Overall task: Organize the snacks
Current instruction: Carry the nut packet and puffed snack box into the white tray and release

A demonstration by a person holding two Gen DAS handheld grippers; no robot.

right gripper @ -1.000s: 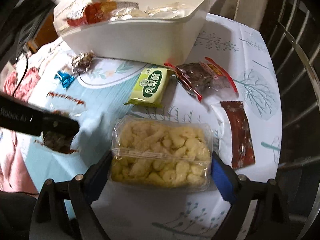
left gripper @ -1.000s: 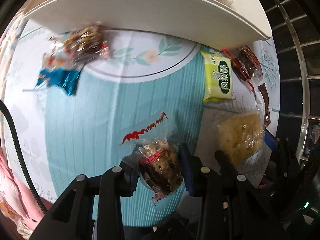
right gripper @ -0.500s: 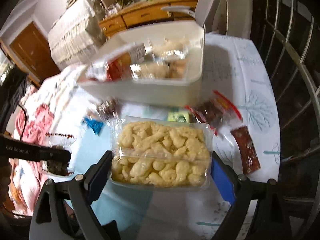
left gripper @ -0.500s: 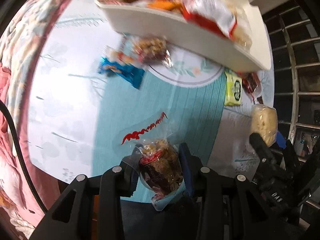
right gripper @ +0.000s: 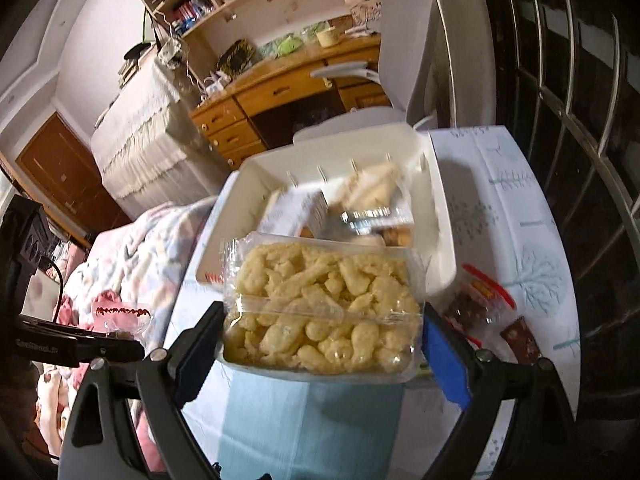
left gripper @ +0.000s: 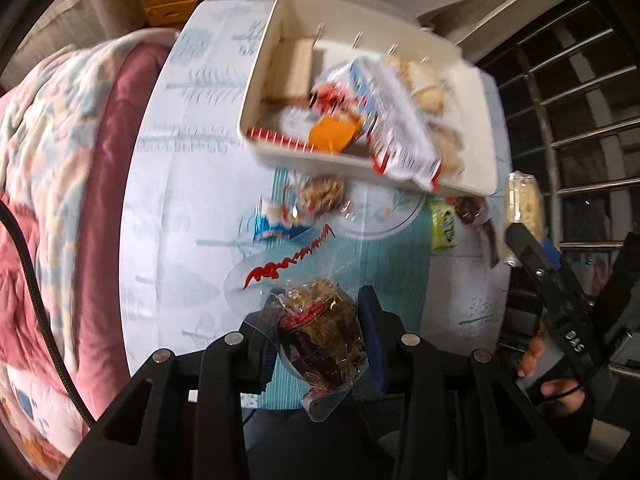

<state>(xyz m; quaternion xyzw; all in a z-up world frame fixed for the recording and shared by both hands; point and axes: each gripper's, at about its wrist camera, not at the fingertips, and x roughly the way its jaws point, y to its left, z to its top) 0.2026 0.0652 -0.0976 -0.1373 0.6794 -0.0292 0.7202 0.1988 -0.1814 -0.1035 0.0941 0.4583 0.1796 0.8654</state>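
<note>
Two grippers are up over the table, each carrying one snack. One clear bag of brown, stringy snack (left gripper: 320, 332) sits pinched between the closed-in pads of the left gripper (left gripper: 318, 334), its red-edged top sticking out ahead of the fingers. One clear plastic tub of pale yellow puffs (right gripper: 320, 304) fills the wide span of the right gripper (right gripper: 320, 340), a pad pressed against each end of it; the tub hangs in front of the near wall of the bin.

One white storage bin (left gripper: 472, 92) stands at the far end of the table (left gripper: 180, 184), which wears a white cloth with a light blue panel. Several packets already lie in the bin, among them a white-and-red bag (left gripper: 396, 120) leaning over the near rim and an orange-marked pack (left gripper: 332, 134); motion blur keeps the exact count unclear.

Five loose snacks show on the cloth near the bin in the left wrist view: one clear pack of brown nuggets (left gripper: 322, 194), one blue wrapper (left gripper: 276, 228) just beside it, one green packet (left gripper: 444, 226), one dark red-trimmed pack (left gripper: 470, 206) touching the bin's corner, and a thin brown bar (left gripper: 493, 246), mostly hidden by the right gripper's finger.

One pink and floral blanket (left gripper: 60, 160) lies along the table's left side. Metal window bars (left gripper: 580, 120) run along the right. One wooden desk with drawers (right gripper: 256, 108) stands beyond the bin.
</note>
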